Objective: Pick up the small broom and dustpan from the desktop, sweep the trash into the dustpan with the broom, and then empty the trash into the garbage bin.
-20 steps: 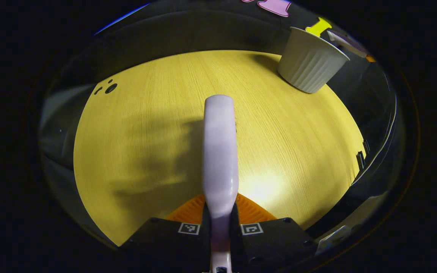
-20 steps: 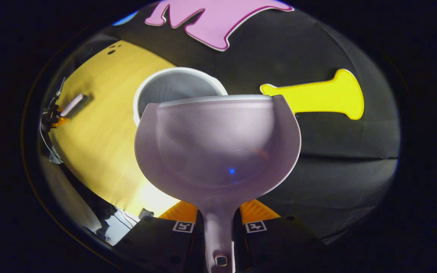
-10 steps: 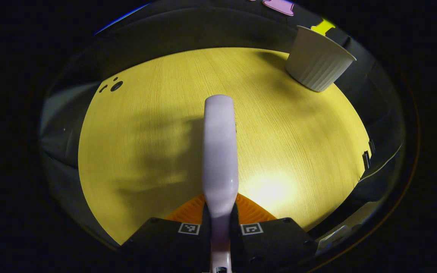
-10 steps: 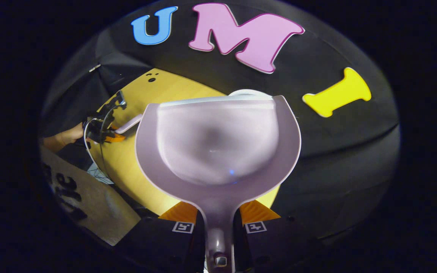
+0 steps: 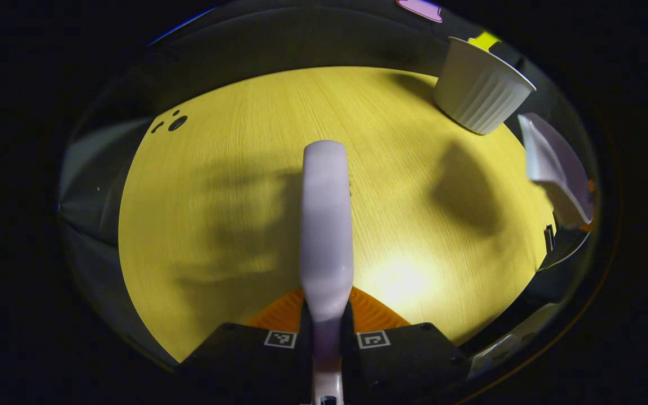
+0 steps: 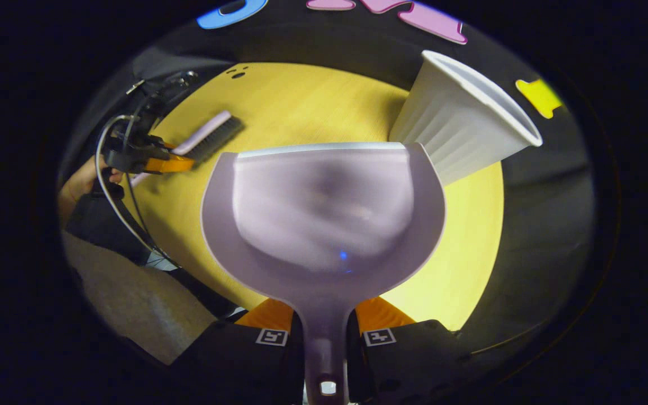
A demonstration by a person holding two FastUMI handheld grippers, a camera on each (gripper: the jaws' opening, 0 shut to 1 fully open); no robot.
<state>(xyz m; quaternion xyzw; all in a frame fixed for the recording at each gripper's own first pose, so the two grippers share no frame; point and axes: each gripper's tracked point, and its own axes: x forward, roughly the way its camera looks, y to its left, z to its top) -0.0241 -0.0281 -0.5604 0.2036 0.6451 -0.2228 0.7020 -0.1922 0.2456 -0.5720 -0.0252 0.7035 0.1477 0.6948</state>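
My left gripper (image 5: 327,329) is clamped on the handle of the small lilac plastic broom (image 5: 327,225), held above the round yellow wood-grain desktop (image 5: 234,169); bare desktop lies ahead and to the left, out to the far edge. My right gripper (image 6: 325,332) grips the handle of the lilac plastic dustpan (image 6: 324,225), its pan holding no trash I can see. The white ribbed garbage bin (image 6: 459,118) stands at the far right edge, just beyond the pan's lip. Half a second ago the dustpan covered the bin; now it sits lower and nearer, and has entered the left gripper view at the right.
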